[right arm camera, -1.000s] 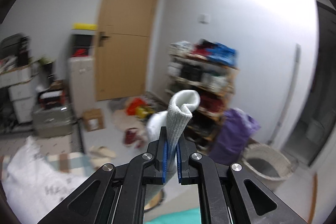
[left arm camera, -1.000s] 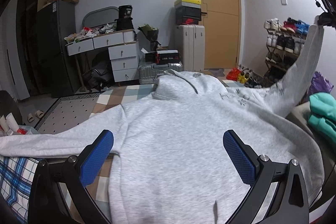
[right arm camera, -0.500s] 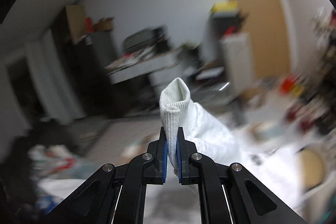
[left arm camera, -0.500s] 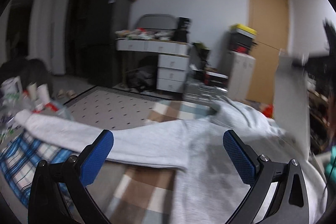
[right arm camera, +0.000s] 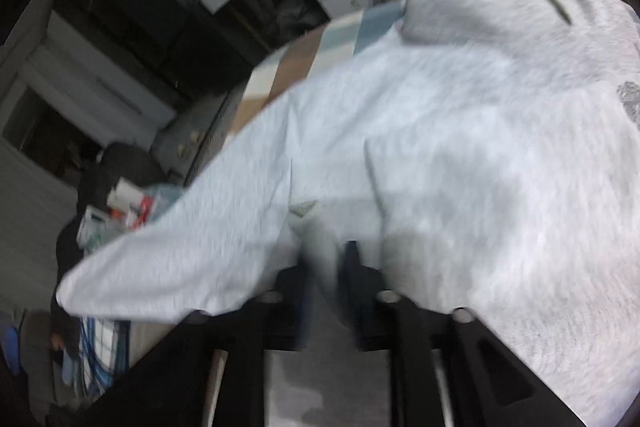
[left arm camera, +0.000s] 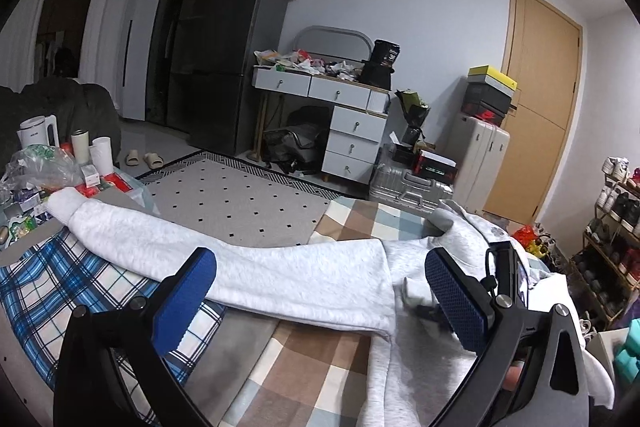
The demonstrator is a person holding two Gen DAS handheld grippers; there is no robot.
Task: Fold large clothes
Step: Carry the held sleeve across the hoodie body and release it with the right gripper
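On checked bed, grey hoodie (left arm camera: 304, 279) flat, sleeve out; left tool (left arm camera: 320, 291) wide, empty; right tool (right arm camera: 326, 263) opening, cuff between.

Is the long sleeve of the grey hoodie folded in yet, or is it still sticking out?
Sticking out. The sleeve lies stretched straight from the hoodie across the checked blanket, its cuff at the cluttered edge.

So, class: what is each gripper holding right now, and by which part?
Left gripper: nothing, jaws open. Right gripper: jaws opening around the hoodie's sleeve cuff; blur hides any remaining hold.
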